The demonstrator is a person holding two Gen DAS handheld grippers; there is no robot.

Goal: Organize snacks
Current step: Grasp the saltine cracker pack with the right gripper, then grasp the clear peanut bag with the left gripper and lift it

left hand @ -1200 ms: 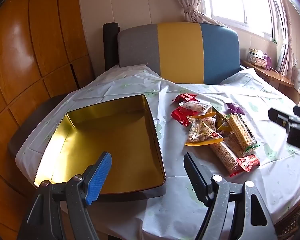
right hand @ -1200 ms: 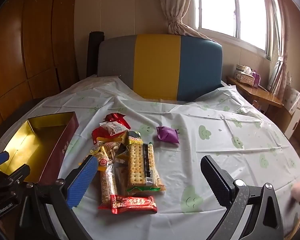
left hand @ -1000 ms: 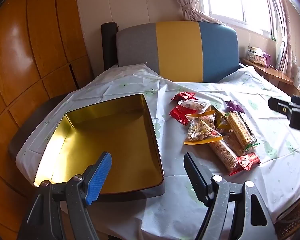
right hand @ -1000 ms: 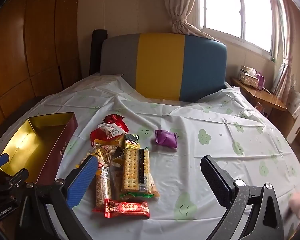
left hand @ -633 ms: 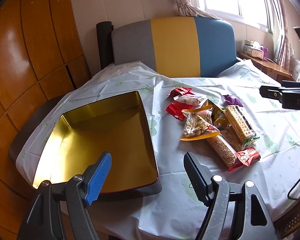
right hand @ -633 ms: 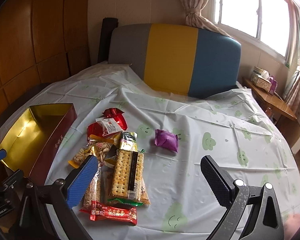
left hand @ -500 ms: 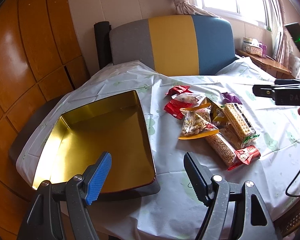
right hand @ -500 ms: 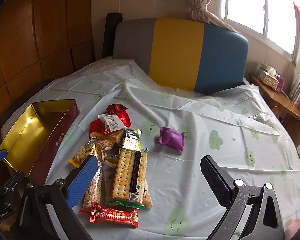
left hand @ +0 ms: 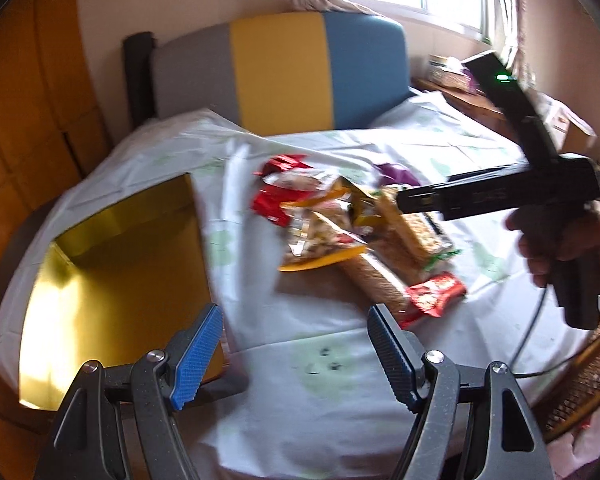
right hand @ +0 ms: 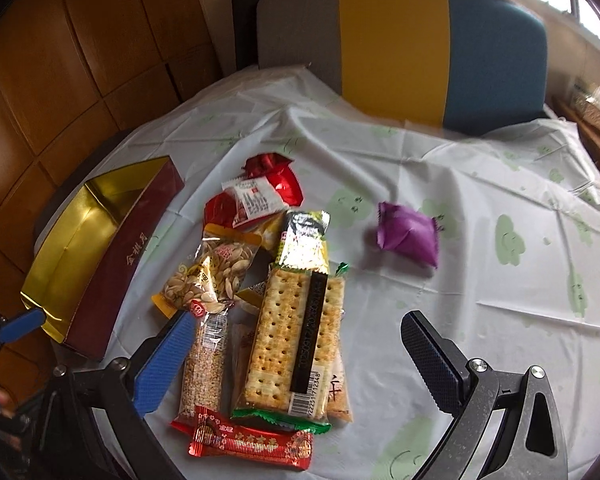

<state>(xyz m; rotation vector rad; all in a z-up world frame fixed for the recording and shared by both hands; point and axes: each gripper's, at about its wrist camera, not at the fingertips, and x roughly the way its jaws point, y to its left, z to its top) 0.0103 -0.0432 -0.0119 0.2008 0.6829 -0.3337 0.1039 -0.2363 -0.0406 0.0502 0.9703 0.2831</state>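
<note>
nothing is packed yet; this looks like the reach for a first snack. the right gripper (right hand: pixel 292 344) hangs with jaws spread wide and empty over the near end of the long clear-wrapped cracker packet (right hand: pixel 296 336), which lies between its fingers. the rest of the heap spreads just beyond. the left gripper (left hand: pixel 294 354), also agape and empty, hovers over bare tablecloth with the gold-lined dark red box (left hand: pixel 112 280) ahead to its left. next, i'd guess, lower and close on the crackers.
</note>
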